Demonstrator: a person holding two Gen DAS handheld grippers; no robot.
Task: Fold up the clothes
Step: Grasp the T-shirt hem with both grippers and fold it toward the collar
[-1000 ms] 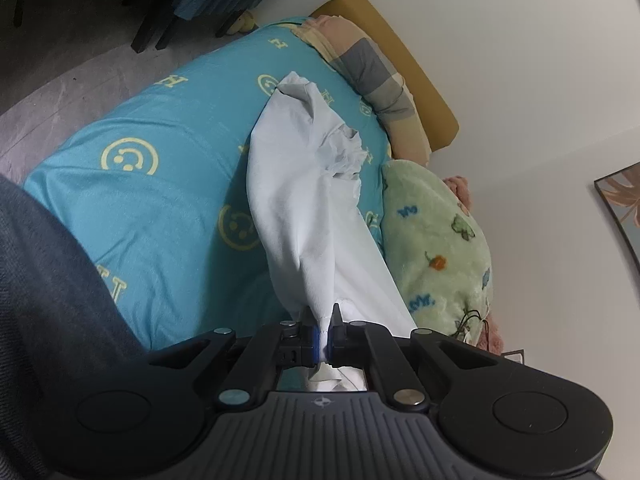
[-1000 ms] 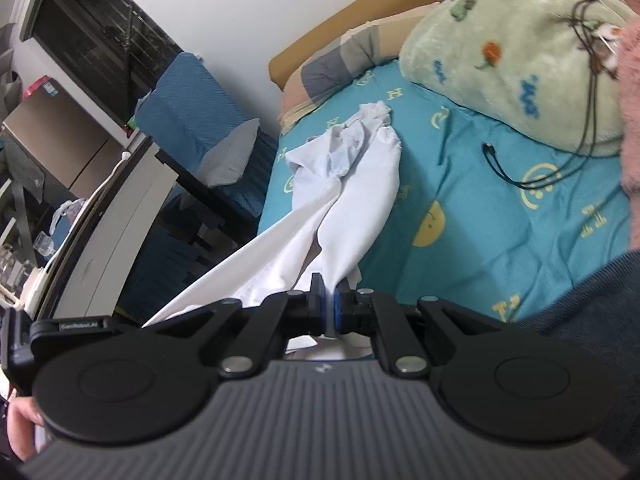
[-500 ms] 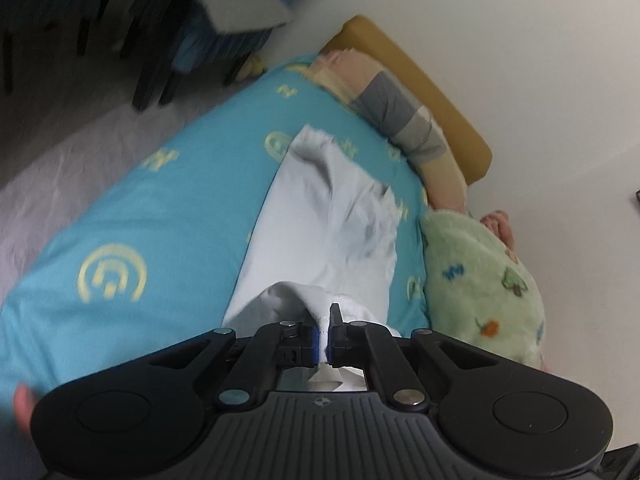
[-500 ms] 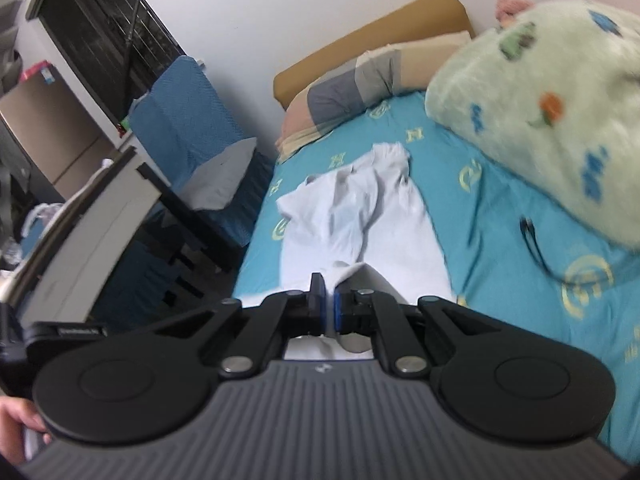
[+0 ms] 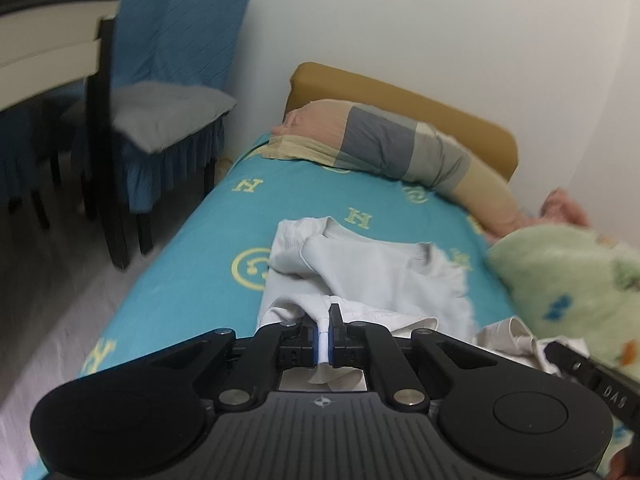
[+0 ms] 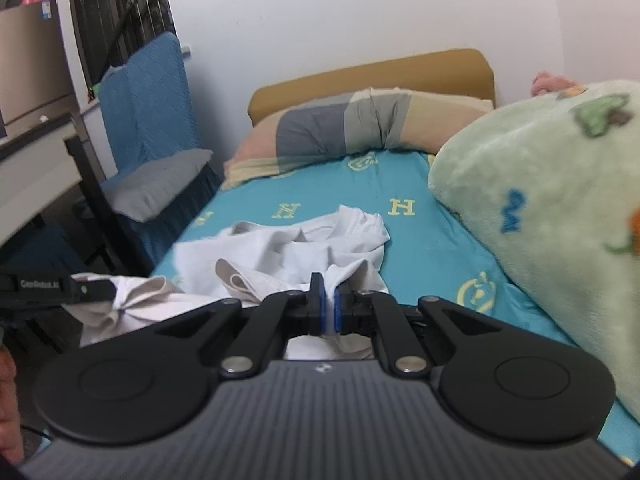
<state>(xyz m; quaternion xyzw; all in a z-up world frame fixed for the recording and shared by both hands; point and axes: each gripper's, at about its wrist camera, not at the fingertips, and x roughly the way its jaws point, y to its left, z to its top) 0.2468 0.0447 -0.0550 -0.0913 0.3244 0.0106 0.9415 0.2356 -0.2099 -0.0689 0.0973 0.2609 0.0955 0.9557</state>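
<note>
Left wrist: left gripper [image 5: 323,322] clamped on white garment [image 5: 384,276], right gripper [image 6: 326,294] likewise.

You have one white garment [image 5: 384,276] in the middle of the frame, lying on one teal bedsheet [image 5: 200,280]. Two grippers are in play: the left gripper [image 5: 324,334] and the right gripper [image 6: 327,312], each at lower centre of its own view. Count one patchwork pillow [image 5: 384,148] at upper centre, one green fleece blanket [image 6: 540,208] at right, one blue-covered chair [image 5: 172,80] at upper left.
</note>
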